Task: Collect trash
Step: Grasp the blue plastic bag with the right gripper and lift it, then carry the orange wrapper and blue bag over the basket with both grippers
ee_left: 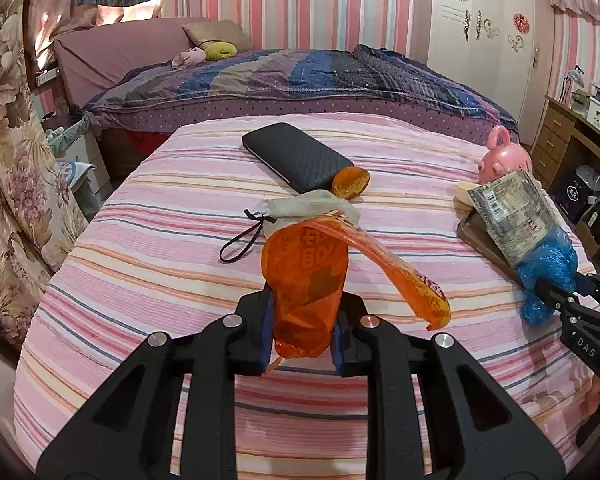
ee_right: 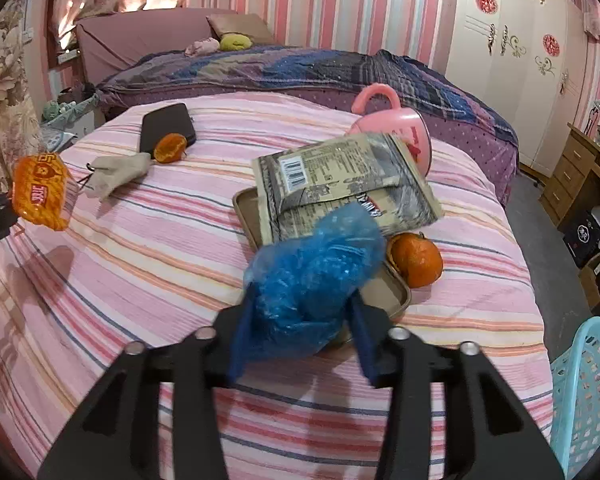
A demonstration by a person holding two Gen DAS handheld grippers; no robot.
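Note:
My left gripper is shut on a crumpled orange snack wrapper, which stands up between its blue pads above the striped cloth. The right wrist view shows the same wrapper at the far left. My right gripper is shut on a wad of blue plastic bag, both pads pressing its sides. The wad lies over the near end of a brown tray. A grey printed snack packet leans on that tray, just behind the wad. In the left wrist view the right gripper is at the right edge.
A whole mandarin sits right of the tray, and a pink jug behind it. Farther back lie a black case, an orange peel and a grey drawstring pouch. A light-blue basket stands at the table's right.

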